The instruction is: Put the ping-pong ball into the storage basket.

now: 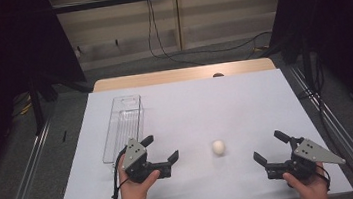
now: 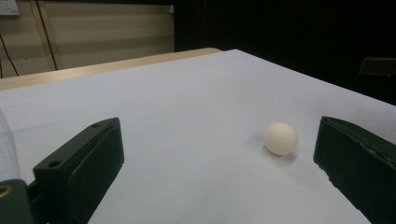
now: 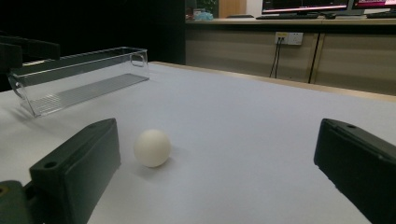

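Ball [image 1: 218, 147] on open sheet between left gripper [image 1: 162, 155] at 9 o'clock and right gripper [image 1: 269, 148] at 3; both jaws wide, empty.

The right gripper [image 3: 219, 172] is sitting low over the white table [image 3: 243, 121] with its two black jaws spread wide apart. A small white ball [image 3: 152, 148] is resting on the table just beside the left jaw, not touching it. Farther back on the left, a clear plastic box [image 3: 79, 79] is lying on the table. Behind it, monitors [image 3: 322, 5] are glowing on a wooden counter [image 3: 289, 42].
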A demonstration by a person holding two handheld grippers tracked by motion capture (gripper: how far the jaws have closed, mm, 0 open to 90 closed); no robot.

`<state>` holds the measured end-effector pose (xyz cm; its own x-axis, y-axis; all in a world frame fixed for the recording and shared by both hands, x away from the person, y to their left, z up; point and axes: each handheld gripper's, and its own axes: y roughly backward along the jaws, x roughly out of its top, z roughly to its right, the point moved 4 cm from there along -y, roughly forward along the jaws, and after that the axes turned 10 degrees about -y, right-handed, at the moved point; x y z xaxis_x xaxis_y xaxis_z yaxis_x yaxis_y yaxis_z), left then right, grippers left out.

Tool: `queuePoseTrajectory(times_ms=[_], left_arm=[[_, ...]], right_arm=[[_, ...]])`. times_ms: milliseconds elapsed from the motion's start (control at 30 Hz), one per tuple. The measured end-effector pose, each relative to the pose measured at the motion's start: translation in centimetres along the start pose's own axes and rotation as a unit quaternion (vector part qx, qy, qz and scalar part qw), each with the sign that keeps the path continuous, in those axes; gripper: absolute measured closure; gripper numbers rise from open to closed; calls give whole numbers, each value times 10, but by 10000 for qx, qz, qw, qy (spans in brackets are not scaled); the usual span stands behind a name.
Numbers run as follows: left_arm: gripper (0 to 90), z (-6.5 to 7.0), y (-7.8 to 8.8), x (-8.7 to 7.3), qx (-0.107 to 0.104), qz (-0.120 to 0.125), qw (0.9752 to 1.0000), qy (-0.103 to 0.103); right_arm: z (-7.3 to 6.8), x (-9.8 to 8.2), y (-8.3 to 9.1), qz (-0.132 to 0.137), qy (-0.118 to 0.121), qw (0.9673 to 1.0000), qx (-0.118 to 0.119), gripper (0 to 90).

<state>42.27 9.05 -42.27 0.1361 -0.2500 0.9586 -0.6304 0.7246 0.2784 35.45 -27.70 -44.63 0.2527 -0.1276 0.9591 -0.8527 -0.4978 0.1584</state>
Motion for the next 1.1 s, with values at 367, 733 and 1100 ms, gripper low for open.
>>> queuePoseTrajectory(times_ms=[367,733,1100], left_arm=[[18,4,-5,1,-97,3,10000,-19],[19,9,-12,2,-179,-60,9998,-48],[19,12,-18,3,-227,-103,9997,-82]], right_arm=[[0,0,0,23,-1,10000,-31,1],[0,0,0,-4,0,10000,11,1],[0,0,0,-11,20,10000,14,1]])
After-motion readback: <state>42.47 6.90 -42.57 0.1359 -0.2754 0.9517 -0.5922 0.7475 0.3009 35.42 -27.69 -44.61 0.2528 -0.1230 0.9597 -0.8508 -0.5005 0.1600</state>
